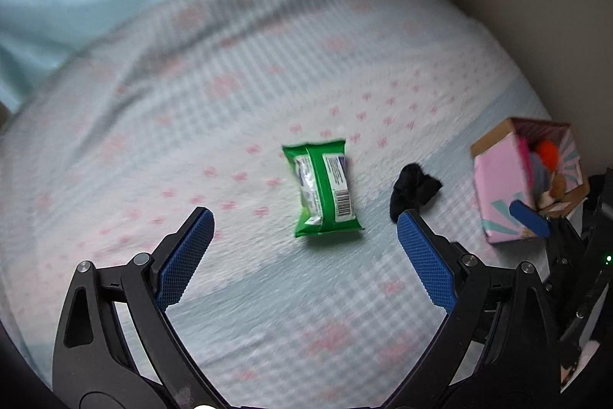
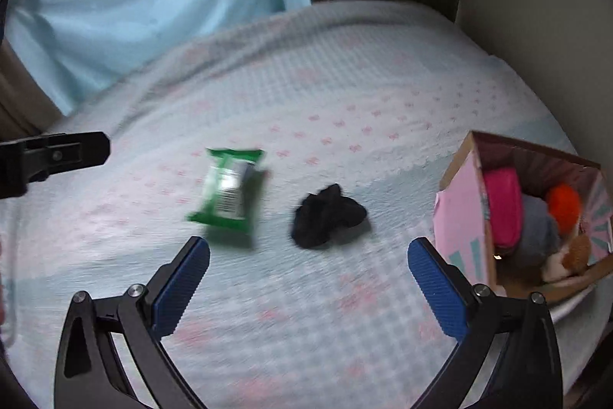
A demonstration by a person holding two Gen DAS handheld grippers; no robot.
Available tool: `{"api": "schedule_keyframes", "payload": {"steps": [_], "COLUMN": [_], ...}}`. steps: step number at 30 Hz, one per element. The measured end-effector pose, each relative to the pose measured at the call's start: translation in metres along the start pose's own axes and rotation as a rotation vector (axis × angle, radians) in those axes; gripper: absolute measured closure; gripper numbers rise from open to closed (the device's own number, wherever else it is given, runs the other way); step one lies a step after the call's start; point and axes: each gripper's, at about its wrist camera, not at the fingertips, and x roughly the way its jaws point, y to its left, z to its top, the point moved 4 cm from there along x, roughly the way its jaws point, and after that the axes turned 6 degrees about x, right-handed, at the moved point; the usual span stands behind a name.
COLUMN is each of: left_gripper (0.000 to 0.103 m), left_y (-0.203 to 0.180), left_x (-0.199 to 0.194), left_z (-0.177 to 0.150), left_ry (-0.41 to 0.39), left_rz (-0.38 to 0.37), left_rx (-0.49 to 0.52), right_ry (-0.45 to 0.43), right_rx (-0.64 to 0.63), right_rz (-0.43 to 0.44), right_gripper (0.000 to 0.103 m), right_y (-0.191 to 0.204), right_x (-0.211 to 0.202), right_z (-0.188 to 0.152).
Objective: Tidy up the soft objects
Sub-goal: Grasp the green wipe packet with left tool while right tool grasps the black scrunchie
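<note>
While both our left tool (image 1: 304, 229) and our right tool (image 2: 308, 252) hang wide and empty above the bed (image 1: 191, 94), we judge the tidying partly done: the pink box (image 2: 459, 217) at the bed's right edge already holds a pink pouch (image 2: 502, 209), something grey, an orange ball (image 2: 563, 206) and a brown plush, yet the green wipes pack (image 1: 323, 186) and the black cloth bundle (image 2: 325, 215) lie loose on the cover, near each other. Only our right view looks down into the box, whereas our left view shows the pack's label sharply and the other tool's blue tip against the box
</note>
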Motion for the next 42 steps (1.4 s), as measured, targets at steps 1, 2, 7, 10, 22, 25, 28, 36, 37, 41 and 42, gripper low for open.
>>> {"api": "schedule_keyframes", "payload": {"steps": [1,2,7,10,22,25,28,36,37,41,42], "left_gripper": [0.007,0.007,0.008,0.010,0.049,0.058,0.064,0.066,0.066,0.066,0.066], "left_y": [-0.002,-0.004,-0.011,-0.013,-0.006,-0.007,-0.010,-0.009,-0.010,-0.016,-0.018], "left_x": [0.018,0.029,0.085,0.107,0.147,0.146,0.143,0.104,0.097,0.066,0.056], "left_z": [0.000,0.000,-0.001,0.001,0.005,0.005,0.004,0.001,0.000,-0.001,-0.002], "left_ry": [0.014,0.021,0.065,0.081,0.136,0.134,0.132,0.085,0.076,0.056,0.047], "left_rz": [-0.012,-0.018,-0.033,-0.043,-0.052,-0.048,-0.037,-0.026,-0.024,-0.012,-0.010], "left_rx": [-0.003,-0.003,0.010,0.001,-0.070,-0.066,-0.050,-0.059,-0.061,-0.075,-0.079], "right_ry": [0.003,0.005,0.014,0.017,0.064,0.073,0.078,0.039,0.032,0.004,-0.005], "right_rx": [-0.002,-0.006,-0.084,-0.126,-0.176,-0.181,-0.176,-0.134,-0.130,-0.124,-0.125], "right_rz": [-0.004,-0.004,-0.024,-0.021,0.019,0.027,0.034,0.067,0.072,0.090,0.094], "right_gripper": [0.000,0.000,0.000,0.008,0.039,0.053,0.068,0.076,0.076,0.076,0.076], "right_y": [-0.004,-0.007,-0.009,-0.006,-0.001,0.000,-0.001,-0.007,-0.007,-0.005,-0.005], "right_x": [0.013,0.024,0.066,0.083,0.124,0.123,0.123,0.096,0.088,0.058,0.048], "right_z": [0.000,-0.001,-0.003,-0.004,-0.003,-0.002,-0.002,0.000,0.001,0.006,0.008]}}
